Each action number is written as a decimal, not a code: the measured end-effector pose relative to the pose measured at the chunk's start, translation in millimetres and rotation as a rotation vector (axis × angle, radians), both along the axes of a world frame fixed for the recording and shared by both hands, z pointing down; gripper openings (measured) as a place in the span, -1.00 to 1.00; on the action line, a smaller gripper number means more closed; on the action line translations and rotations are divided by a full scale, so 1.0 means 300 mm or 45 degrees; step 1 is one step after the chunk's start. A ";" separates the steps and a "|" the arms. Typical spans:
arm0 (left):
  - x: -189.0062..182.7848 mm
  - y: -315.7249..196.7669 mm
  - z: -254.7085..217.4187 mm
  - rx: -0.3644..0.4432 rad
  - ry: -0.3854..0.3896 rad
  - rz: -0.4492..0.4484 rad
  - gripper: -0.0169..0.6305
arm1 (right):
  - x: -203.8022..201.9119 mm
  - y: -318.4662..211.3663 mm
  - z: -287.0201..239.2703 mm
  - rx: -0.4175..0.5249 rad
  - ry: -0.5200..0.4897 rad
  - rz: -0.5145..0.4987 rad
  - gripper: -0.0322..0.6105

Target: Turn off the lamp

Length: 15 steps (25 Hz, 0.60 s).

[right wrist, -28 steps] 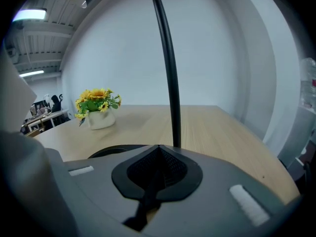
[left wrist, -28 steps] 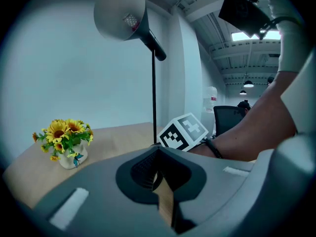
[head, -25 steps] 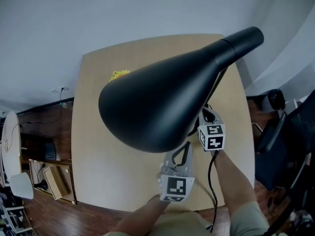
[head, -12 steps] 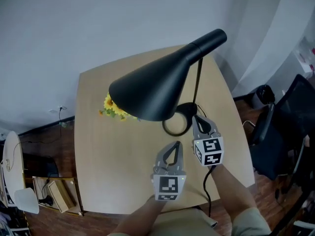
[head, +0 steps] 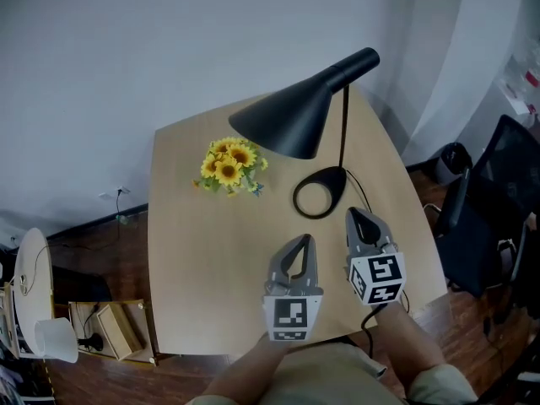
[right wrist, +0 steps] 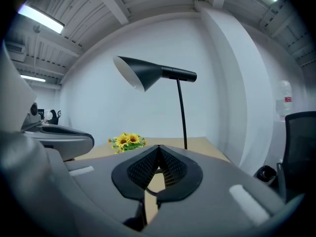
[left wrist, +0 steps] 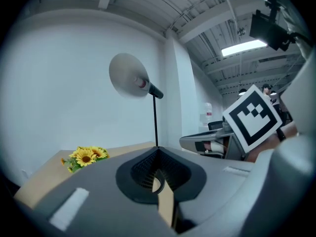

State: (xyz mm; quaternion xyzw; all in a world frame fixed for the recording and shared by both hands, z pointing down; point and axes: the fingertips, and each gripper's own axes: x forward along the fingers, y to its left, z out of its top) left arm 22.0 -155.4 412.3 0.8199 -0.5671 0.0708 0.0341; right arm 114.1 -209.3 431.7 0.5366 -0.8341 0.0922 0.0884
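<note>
A black lamp stands at the table's far right: cone shade (head: 287, 121), thin stem (head: 344, 125), ring base (head: 321, 192). No glow shows under the shade (left wrist: 127, 75). My right gripper (head: 353, 215) is shut and empty, a short way in front of the base. To its left and nearer the front edge, my left gripper (head: 302, 241) is also shut on nothing. The right gripper view has the shade (right wrist: 140, 73) high up, beyond the closed tips (right wrist: 159, 148). The left gripper's tips (left wrist: 157, 151) point at the stem (left wrist: 155, 122).
A bunch of sunflowers (head: 228, 165) lies on the wooden table (head: 202, 260), left of the lamp. The lamp's black cord (head: 367, 205) runs toward the front right edge. A black office chair (head: 498, 201) stands to the right. A wooden box (head: 105, 327) sits on the floor at left.
The lamp shade filled the head view a second ago; it is now smaller and farther off. Both grippers have drawn back from the lamp base toward the table's front edge, still shut.
</note>
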 end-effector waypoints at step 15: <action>-0.210 0.393 -0.111 0.053 0.026 0.029 -0.97 | -0.180 0.539 -0.193 0.062 0.002 -0.023 -0.90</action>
